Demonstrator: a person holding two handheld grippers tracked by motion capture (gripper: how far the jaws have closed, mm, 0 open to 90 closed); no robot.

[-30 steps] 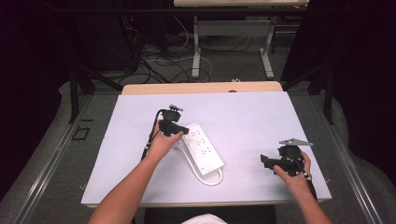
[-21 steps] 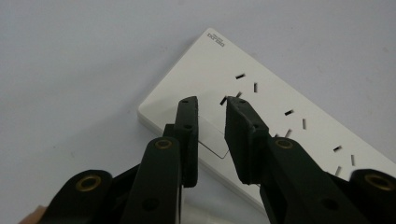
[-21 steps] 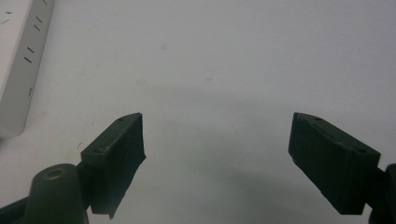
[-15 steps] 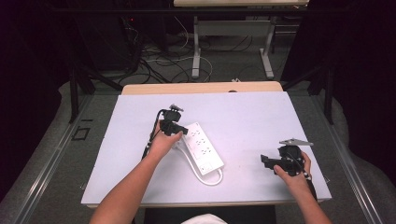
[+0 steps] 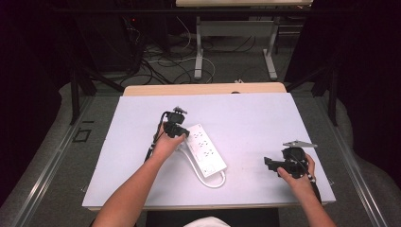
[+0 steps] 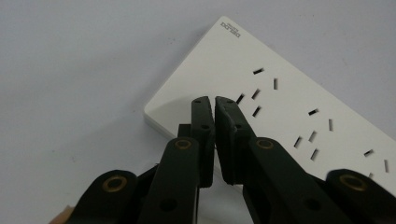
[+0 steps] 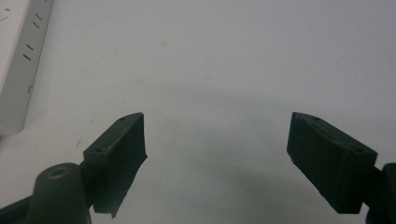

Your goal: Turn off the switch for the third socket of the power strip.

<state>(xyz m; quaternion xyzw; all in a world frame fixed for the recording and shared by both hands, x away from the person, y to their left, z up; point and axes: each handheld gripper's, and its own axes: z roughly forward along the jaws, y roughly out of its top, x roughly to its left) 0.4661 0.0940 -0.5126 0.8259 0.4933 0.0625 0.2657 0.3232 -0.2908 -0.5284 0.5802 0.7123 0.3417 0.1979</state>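
Observation:
A white power strip point(image 5: 205, 149) lies at an angle on the white table top point(image 5: 250, 118), its white cord looping off the near end point(image 5: 215, 183). My left gripper point(image 5: 185, 133) rests at the strip's far left end. In the left gripper view, the left gripper point(image 6: 214, 100) is shut with a hairline gap and nothing in it. Its tips hover over the corner of the power strip point(image 6: 289, 102), beside a group of socket slots. My right gripper point(image 5: 267, 163) sits at the table's near right, well apart from the strip. The right gripper point(image 7: 217, 126) is wide open over bare table.
The power strip's end point(image 7: 21, 56) appears at the upper left of the right gripper view. A wooden edge point(image 5: 203, 89) runs behind the white top. Beyond it are floor cables point(image 5: 161, 61) and another table's metal legs point(image 5: 198, 47). Dark curtains flank the space.

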